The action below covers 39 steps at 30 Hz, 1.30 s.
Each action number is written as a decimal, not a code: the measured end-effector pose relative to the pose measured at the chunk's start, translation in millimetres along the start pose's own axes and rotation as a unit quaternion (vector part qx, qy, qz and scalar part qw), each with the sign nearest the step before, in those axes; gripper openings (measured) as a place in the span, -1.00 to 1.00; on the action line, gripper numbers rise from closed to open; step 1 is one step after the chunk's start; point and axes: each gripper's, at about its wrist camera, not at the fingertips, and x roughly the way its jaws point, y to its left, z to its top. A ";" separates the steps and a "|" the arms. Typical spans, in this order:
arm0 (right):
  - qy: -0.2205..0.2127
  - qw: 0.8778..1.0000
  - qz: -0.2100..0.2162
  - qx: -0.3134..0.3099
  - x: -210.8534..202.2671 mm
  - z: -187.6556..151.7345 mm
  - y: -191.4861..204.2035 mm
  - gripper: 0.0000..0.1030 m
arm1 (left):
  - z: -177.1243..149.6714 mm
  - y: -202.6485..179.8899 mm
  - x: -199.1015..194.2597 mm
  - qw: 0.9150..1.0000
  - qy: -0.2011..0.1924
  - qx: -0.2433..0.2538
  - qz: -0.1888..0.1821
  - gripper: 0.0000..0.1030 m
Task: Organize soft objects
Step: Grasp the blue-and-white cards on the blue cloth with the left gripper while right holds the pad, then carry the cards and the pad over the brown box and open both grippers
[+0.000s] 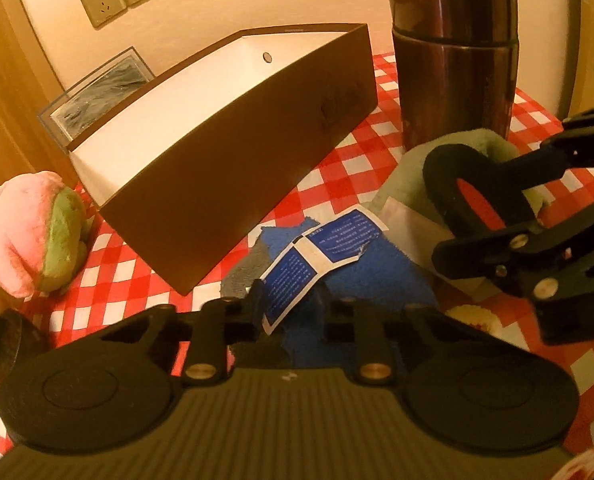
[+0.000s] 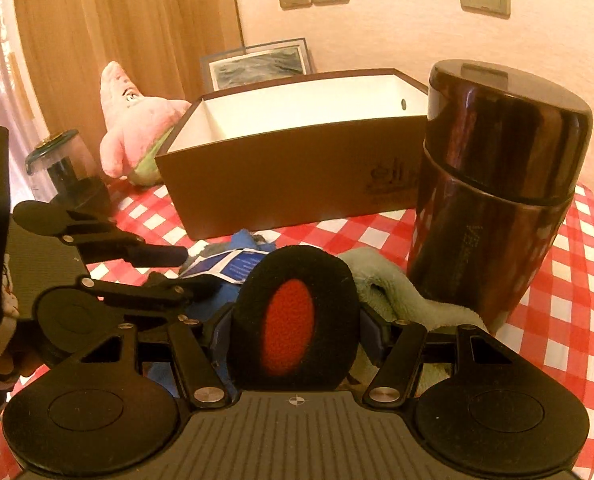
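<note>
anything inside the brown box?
The box shows only white inner walls and a bare strip of floor along the back; nothing soft is visible. The near wall hides the front part of the floor.

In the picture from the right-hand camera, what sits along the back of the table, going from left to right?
Dark-lidded clear jar → pink plush toy → open brown box → dark metal flask.

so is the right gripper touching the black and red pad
Touching. The right wrist view shows the right gripper with its jaws pressed on both sides of the pad, holding it up.
</note>
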 end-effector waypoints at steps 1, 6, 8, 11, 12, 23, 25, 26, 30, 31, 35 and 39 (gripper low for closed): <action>0.001 1.000 0.000 0.000 -0.1 -0.3 0.3 0.22 | -0.7 -0.2 0.8 1.000 -0.001 0.002 -0.002 -0.74; 0.003 1.000 0.000 0.003 -1.3 -1.5 1.0 0.22 | -2.4 -0.3 -1.0 1.000 -0.013 0.014 0.011 -0.98; 0.003 1.000 0.001 0.003 -2.3 -1.9 1.3 0.22 | -2.0 4.7 -5.4 1.000 -0.017 0.004 0.010 -0.98; 0.003 1.000 0.003 0.003 -4.5 -1.4 1.4 0.22 | -0.5 13.9 -16.2 0.999 -0.026 -0.019 0.006 -0.98; 0.002 1.000 0.005 0.003 -5.5 -1.6 1.6 0.22 | 0.1 16.6 -20.3 0.999 -0.029 -0.026 0.005 -0.98; -0.018 1.000 0.021 -0.009 -21.1 11.4 14.7 0.22 | 6.9 48.7 -72.2 0.992 -0.061 -0.112 0.002 -0.98; -0.022 0.999 0.023 -0.012 -23.0 15.0 17.6 0.22 | 8.9 55.4 -78.6 0.991 -0.063 -0.121 0.005 -0.98; -0.024 0.999 0.025 -0.013 -23.4 17.4 18.6 0.22 | 10.0 58.6 -81.8 0.990 -0.065 -0.125 0.008 -0.98; -0.032 0.999 0.029 -0.020 -25.1 26.4 21.2 0.22 | 14.4 71.0 -92.1 0.987 -0.075 -0.144 0.012 -0.99; -0.033 0.999 0.030 -0.022 -25.4 29.2 21.9 0.22 | 15.6 74.0 -94.0 0.986 -0.077 -0.148 0.012 -0.98; -0.040 0.998 0.036 -0.025 -24.7 43.2 20.4 0.22 | 23.1 84.3 -99.0 0.984 -0.085 -0.158 0.012 -0.99; -0.057 0.997 0.040 -0.031 -20.2 67.4 17.4 0.22 | 37.6 97.6 -97.4 0.982 -0.094 -0.161 0.015 -0.99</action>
